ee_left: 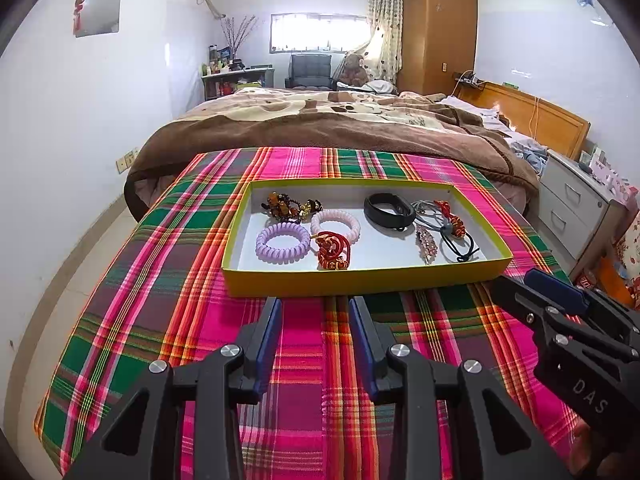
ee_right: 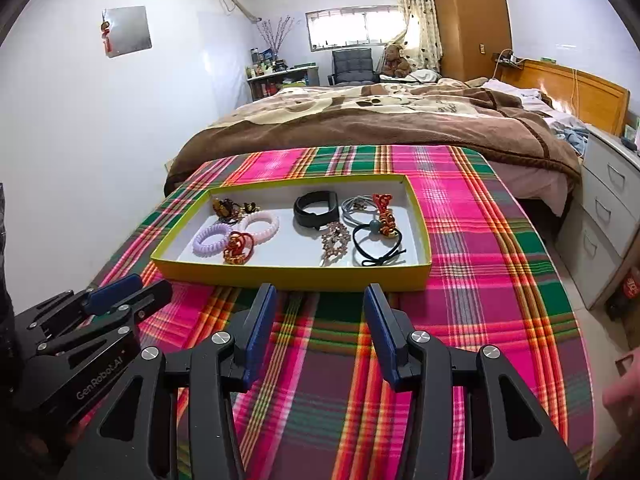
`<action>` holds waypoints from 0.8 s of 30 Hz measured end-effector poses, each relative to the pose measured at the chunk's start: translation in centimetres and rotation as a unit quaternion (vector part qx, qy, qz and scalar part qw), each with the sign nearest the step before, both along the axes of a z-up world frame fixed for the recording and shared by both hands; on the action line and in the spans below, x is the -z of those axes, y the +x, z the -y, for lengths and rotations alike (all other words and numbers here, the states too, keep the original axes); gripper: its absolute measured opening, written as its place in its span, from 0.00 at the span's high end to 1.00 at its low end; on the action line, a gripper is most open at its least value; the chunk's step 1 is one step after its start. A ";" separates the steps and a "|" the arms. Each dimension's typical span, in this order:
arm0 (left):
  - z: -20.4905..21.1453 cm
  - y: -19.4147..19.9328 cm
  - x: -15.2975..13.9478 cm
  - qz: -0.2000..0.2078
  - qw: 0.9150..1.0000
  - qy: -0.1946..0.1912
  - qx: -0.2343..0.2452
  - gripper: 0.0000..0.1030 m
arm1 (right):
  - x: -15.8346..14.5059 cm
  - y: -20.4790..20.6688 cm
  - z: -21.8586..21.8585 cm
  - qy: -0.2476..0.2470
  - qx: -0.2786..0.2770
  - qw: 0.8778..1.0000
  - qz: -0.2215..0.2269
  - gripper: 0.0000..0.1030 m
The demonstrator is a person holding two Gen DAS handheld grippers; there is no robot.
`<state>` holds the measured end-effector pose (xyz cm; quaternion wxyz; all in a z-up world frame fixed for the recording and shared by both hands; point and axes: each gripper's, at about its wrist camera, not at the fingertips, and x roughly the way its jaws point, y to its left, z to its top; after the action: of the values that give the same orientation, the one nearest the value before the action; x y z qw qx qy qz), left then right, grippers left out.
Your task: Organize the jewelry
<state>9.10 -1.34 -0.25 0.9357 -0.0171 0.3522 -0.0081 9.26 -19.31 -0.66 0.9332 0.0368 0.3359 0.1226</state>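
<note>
A shallow yellow cardboard tray (ee_left: 360, 280) lay on the pink-and-green plaid cloth (ee_left: 168, 280), just beyond my left claw (ee_left: 316, 312) and my right claw (ee_right: 320, 300), which hovered side by side before its near wall, jaws apart with nothing between them. In the tray's left half a lilac spiral hair tie (ee_left: 283, 243) lay in front, a pale pink spiral hair tie (ee_left: 335, 224) behind and to its right, and a red knotted cord charm (ee_left: 333, 251) right of the lilac one. A brown beaded bracelet (ee_left: 286, 205) sat at the back left. Right of centre lay a black wristband (ee_left: 390, 210), and a black elastic hair loop (ee_left: 460, 245) lay near the right wall. A bed with a brown fleece blanket (ee_left: 320, 128) stood behind the cloth.
</note>
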 end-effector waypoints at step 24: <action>-0.1 -0.7 -0.4 0.001 1.000 -0.005 -0.007 0.67 | 0.4 -1.0 -0.8 -0.003 0.000 1.000 -0.006 0.55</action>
<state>8.38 -1.19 0.13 0.9359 -0.0246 0.3515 -0.0029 8.24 -18.51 -1.02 0.9313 0.0350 0.3415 0.1220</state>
